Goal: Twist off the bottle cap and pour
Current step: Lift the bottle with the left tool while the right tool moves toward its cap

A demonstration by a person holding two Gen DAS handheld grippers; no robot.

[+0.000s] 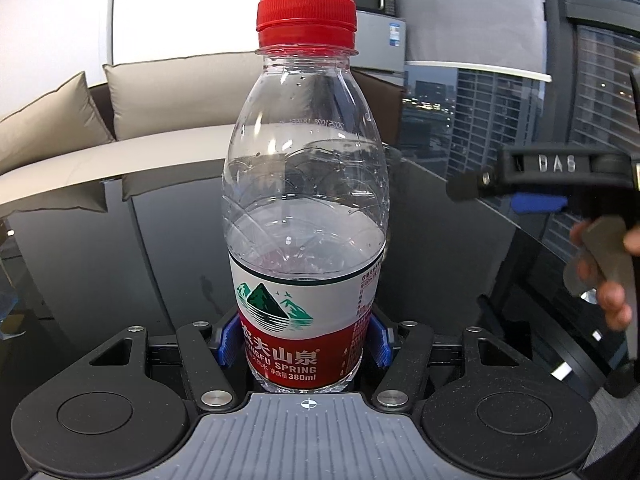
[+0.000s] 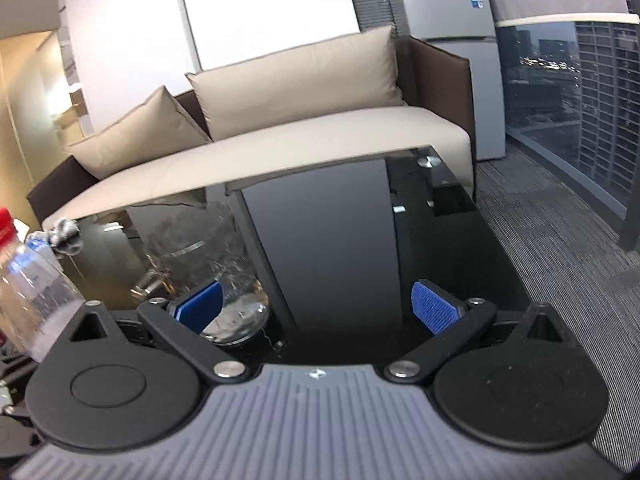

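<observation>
In the left wrist view, the left tool [image 1: 304, 344] was clamped on the bottle [image 1: 306, 216], its blue pads pressing the label band low on the body from both sides. The bottle stood upright, long axis vertical, about half full of water, with the red cap [image 1: 307, 20] on the neck at the top, well above the pads. The right tool [image 1: 516, 188] showed at the right edge, side-on, level with the bottle's shoulder and apart from it, a hand [image 1: 608, 272] on its grip; from this angle I could not tell how its fingers stood. In the right wrist view, the right tool [image 2: 318, 308] had its 2 pads spread wide apart with nothing between them, facing the dark glass counter [image 2: 340, 248] and a sofa [image 2: 280, 120] beyond. A clear glass [image 2: 224, 280] stood on the counter just behind its left pad. The bottle [image 2: 32, 272] sat at the far left edge, blurred, its cap [image 2: 6, 226] barely in frame. So the cap lay to the left of the right tool and above its line; that free tool would likely need to swing left and up to meet it along the bottle's axis.
</observation>
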